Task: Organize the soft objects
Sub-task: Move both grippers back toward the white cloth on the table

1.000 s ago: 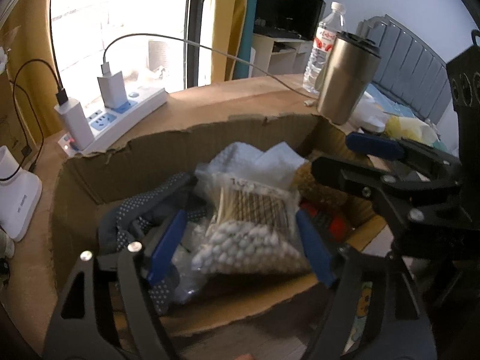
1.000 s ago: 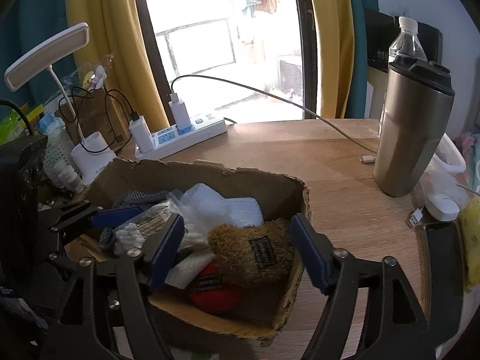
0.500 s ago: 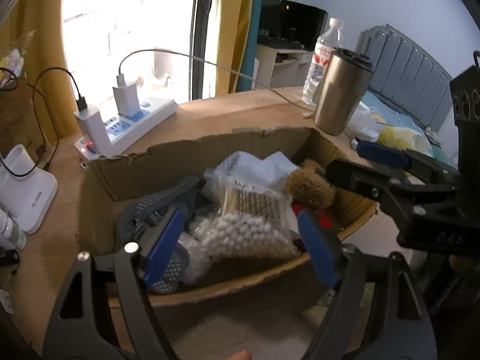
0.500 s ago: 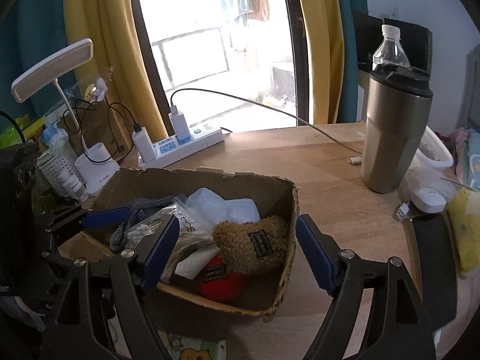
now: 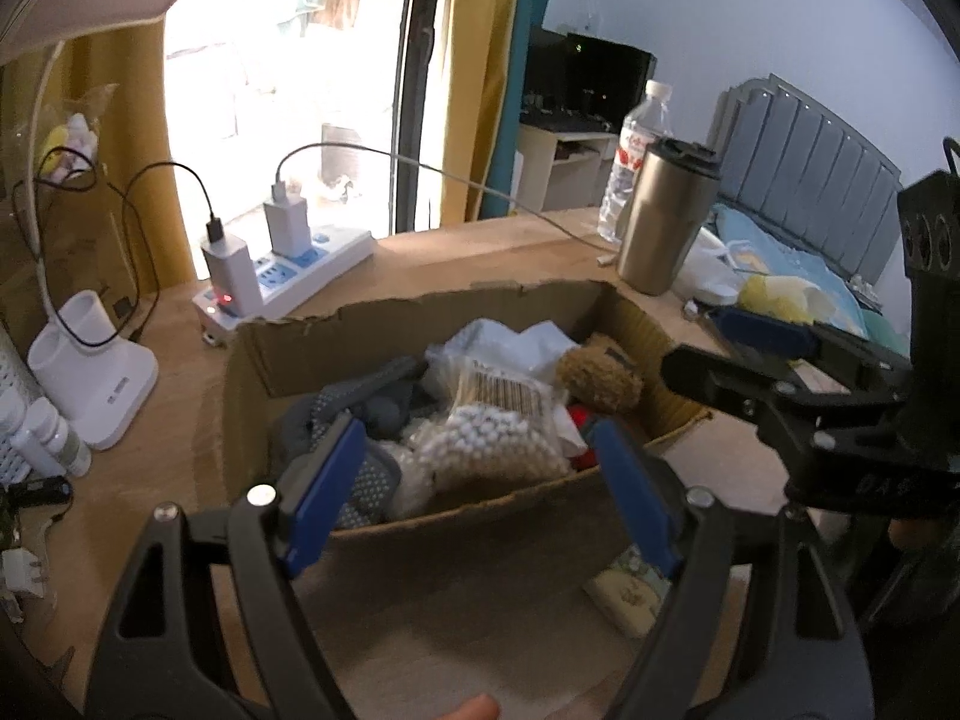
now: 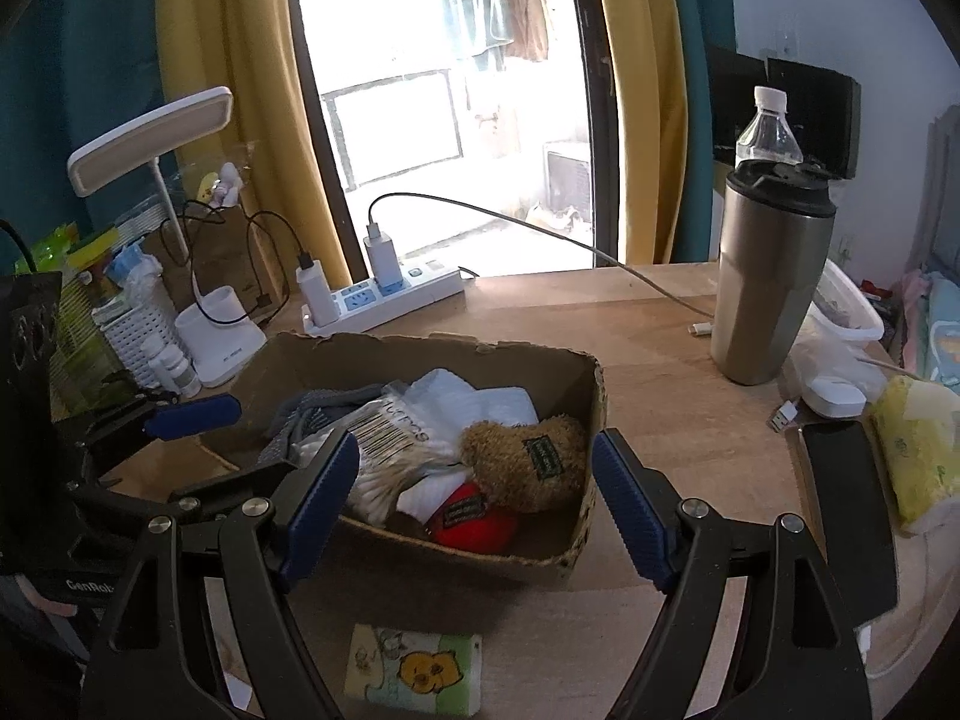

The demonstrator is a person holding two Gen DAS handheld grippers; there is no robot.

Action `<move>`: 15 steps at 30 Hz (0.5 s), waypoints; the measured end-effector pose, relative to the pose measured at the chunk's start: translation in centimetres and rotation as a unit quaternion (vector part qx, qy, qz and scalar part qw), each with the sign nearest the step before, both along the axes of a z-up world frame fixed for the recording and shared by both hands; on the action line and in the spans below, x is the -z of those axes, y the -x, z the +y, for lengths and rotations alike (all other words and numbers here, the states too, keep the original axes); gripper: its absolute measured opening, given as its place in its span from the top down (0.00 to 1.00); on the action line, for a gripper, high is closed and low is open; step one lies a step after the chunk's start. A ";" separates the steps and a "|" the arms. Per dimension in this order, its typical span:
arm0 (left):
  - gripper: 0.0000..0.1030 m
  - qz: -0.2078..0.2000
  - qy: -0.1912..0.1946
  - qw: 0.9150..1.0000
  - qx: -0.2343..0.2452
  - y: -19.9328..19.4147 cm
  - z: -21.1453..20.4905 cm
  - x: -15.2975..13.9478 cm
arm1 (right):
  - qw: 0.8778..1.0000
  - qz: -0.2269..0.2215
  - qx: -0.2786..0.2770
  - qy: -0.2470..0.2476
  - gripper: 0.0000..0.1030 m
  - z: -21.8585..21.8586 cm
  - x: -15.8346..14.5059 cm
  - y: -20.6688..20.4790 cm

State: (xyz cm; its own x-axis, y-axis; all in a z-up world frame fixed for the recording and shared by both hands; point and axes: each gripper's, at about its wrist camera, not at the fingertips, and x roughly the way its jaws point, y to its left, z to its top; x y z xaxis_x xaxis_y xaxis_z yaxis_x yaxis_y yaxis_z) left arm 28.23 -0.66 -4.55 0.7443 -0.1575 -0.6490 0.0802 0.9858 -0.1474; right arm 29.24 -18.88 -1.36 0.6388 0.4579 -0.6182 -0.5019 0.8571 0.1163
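Both claws stood wide and empty; left claw (image 5: 477, 501) over the near wall of the cardboard box (image 6: 591, 534), right claw (image 6: 474, 504) likewise, just right of it. Soft items filled the box ahead of both: cotton-swab bag (image 5: 492, 438), brown plush (image 6: 528, 462), red plush (image 6: 474, 519), grey dotted cloth (image 5: 354, 396). One tissue pack (image 6: 414, 672) lay outside on the desk (image 6: 660, 336), below and behind the right claw's pads, long axis crosswise; judged the remaining item; right claw nearer.
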 end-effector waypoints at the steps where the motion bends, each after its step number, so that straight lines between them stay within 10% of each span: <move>1: 0.21 -0.002 0.000 1.000 -0.001 0.3 0.1 -0.1 | 1.000 -0.001 -0.001 0.000 0.20 0.0 -0.1 0.2; 15: 0.21 -0.023 0.001 1.000 -0.013 4.1 0.8 -1.0 | 1.000 -0.013 -0.002 0.008 0.20 0.2 -0.9 3.5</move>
